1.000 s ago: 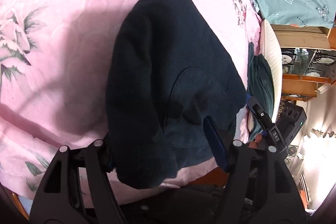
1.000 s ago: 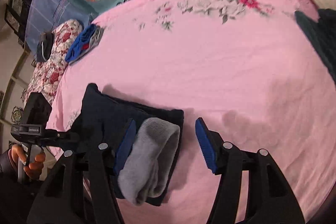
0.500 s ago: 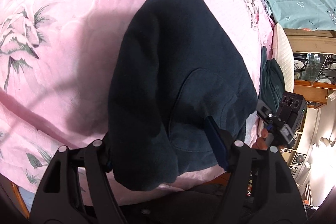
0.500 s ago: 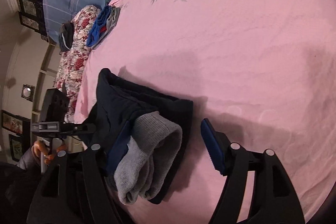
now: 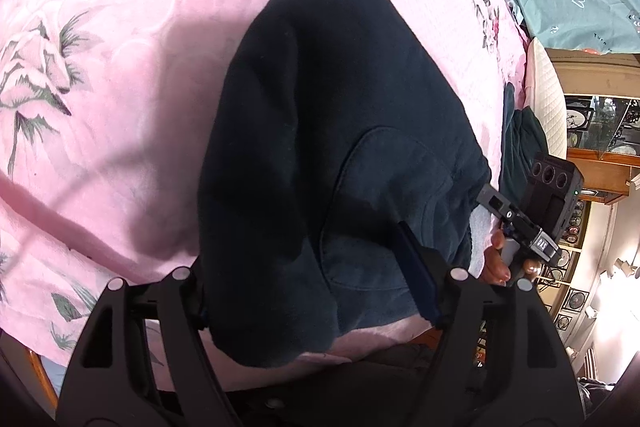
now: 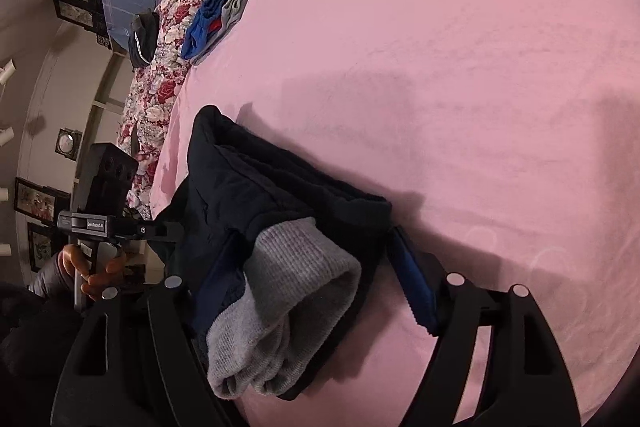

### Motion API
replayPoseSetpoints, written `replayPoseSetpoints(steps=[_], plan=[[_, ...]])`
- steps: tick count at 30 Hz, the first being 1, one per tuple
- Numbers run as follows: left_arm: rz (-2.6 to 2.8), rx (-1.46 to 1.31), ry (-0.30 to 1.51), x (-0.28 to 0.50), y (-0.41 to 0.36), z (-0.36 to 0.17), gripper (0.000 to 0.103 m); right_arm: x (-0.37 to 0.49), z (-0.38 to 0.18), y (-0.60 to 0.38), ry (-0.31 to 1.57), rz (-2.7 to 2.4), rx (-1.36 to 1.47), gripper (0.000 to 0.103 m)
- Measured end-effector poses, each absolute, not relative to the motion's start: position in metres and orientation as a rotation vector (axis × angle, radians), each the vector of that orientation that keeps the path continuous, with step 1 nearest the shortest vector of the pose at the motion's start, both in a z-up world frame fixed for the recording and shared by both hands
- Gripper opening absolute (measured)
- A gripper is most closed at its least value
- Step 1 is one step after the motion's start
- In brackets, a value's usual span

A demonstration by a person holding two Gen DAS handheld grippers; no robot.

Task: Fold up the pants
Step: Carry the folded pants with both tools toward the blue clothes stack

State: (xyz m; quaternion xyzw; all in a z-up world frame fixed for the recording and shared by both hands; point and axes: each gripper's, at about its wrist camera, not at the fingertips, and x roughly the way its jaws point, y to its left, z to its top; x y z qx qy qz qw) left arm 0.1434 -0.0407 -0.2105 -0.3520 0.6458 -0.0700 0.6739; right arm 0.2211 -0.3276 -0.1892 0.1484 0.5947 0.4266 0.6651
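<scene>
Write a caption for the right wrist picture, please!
Right gripper, jaws opening, straddles the grey cuff of folded navy pants on a pink bedspread.

pants [image 5: 340,147]: dark navy cloth, fleecy, matt
cuff [image 6: 288,291]: grey ribbed knit, matt
bedspread [image 6: 460,67]: pink cloth, soft nap, faint embossed pattern
left gripper [image 5: 316,291]: black matt plastic arms, silver metal pins
pads [image 6: 412,291]: blue, ridged
cabinet [image 5: 592,155]: glossy wood, at 3 o'clock
</scene>
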Motion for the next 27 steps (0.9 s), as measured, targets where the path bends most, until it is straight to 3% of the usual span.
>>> replayPoseSetpoints(steps=[5,11,13,20,27], plan=[[-0.156,-0.789,1.447,0.144,-0.042,-0.210,0.074,0.215,-0.189,-0.328,1.308,0.931,0.349,0.076],[-0.170,-0.782,1.436,0.144,-0.044,-0.208,0.072,0.210,-0.182,-0.323,1.310,0.856,0.333,0.054],[-0.188,-0.776,1.425,0.144,-0.045,-0.206,0.068,0.207,-0.178,-0.321,1.294,0.840,0.300,0.049],[-0.220,-0.710,1.365,0.139,-0.044,-0.190,0.035,0.188,-0.150,-0.309,1.177,0.788,0.161,0.039],[-0.251,-0.576,1.326,0.133,-0.047,-0.170,0.028,0.159,-0.113,-0.297,1.026,0.751,0.054,0.037]])
